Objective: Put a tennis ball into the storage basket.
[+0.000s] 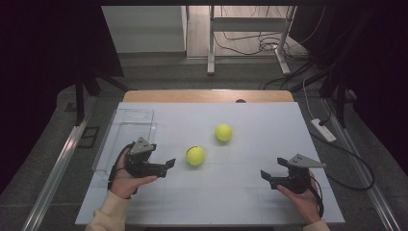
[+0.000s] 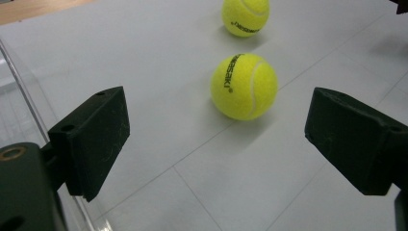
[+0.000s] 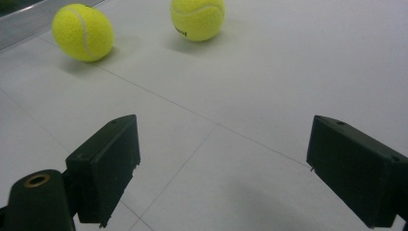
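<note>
Hovering with jaws spread wide, the left gripper [image 1: 166, 164] is facing the nearer fuzzy yellow-green tennis ball [image 1: 195, 155] on the white table [image 1: 269, 125] — light, springy, prone to rolling — likely best pinched across its middle, while the right gripper [image 1: 267, 176] is gaping empty.

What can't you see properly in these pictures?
- Far tennis ball: its top is cut off by the upper edge of the left gripper view.
- Clear box: the left hand-held gripper covers its near corner in the high view.
- Printing on the near tennis ball: too small to read in the high view.
</note>
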The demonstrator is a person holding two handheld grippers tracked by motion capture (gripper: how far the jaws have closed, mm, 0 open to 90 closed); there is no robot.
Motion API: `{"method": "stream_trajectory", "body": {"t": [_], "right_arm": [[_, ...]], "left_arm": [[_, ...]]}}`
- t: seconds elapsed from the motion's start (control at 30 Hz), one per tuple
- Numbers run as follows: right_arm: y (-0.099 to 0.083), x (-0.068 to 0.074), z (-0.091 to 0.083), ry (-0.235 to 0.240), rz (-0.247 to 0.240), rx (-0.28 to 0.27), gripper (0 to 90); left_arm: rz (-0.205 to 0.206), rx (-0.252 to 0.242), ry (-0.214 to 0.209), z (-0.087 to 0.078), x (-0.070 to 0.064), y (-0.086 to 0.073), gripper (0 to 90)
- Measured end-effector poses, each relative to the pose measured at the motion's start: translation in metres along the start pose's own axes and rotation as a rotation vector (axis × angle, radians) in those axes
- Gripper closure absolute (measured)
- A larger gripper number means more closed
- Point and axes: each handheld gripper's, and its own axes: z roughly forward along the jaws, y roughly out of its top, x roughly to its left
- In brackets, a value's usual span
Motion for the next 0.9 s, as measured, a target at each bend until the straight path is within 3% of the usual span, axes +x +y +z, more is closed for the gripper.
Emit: {"method": "stream_trajectory", "body": {"t": [0.23,0.9], "right_arm": [[0.000,0.001,0.000,-0.001,-0.001,0.002,11.6],[-0.002,0.002,0.000,-0.005,-0.005,0.004,11.6]], "left_arm": [[0.010,-0.006,-0.003,0.002,-0.003,0.006,9.1],[0.059,0.057,-0.029,0.034,-0.014,0.024,6.6]]}}
